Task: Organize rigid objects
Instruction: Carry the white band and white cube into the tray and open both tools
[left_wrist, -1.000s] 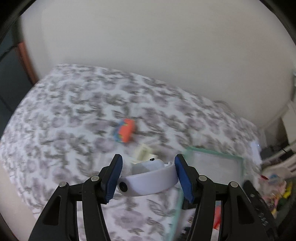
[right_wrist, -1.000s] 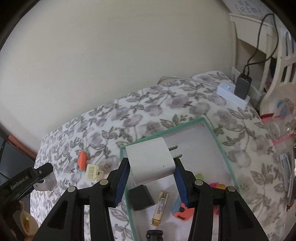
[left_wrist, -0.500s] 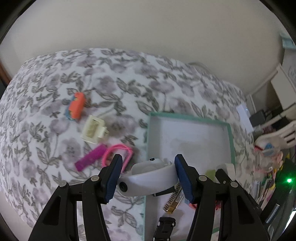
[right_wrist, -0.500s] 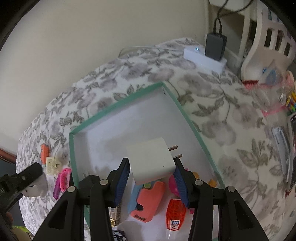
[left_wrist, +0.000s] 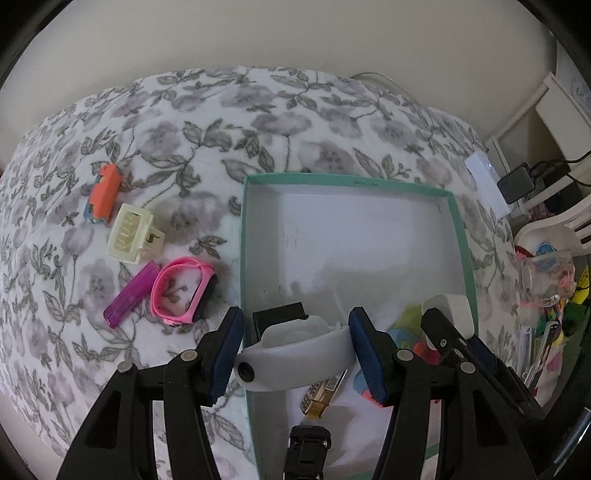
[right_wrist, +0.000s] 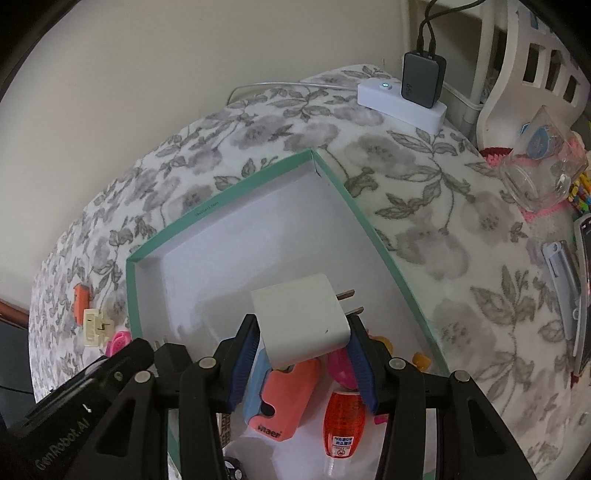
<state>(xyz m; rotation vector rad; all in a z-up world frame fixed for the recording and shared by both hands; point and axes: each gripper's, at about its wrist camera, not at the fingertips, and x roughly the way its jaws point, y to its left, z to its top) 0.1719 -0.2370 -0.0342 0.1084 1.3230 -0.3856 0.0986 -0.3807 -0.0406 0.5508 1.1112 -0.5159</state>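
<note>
Holding one item in each hand, I hover over the teal-rimmed box (left_wrist: 466, 236) on the flowered bedspread (left_wrist: 192, 110). My left gripper (left_wrist: 295, 354) is clamped across a white wristband (left_wrist: 295, 365), poised above the box's near left corner; my right gripper (right_wrist: 301, 354) pinches a white wall charger (right_wrist: 301, 321), prongs pointing right, above the box's filled end. Neither item has been released yet.

I judge the sort roughly half done. Inside the box I can count a coral case (right_wrist: 284, 398), a red bottle (right_wrist: 343, 417), a black block (left_wrist: 279, 317), a gold stick (left_wrist: 323, 395) and a black strap piece (left_wrist: 306, 454), plus several small bright pieces too jumbled to count.

Four things wait on the bedspread, left of the box: one orange toy (left_wrist: 104, 194), one cream clip (left_wrist: 131, 234), one purple lighter-shaped stick (left_wrist: 131, 293) and one pink band (left_wrist: 183, 291). With my two in hand, six items appear left to place.
</note>
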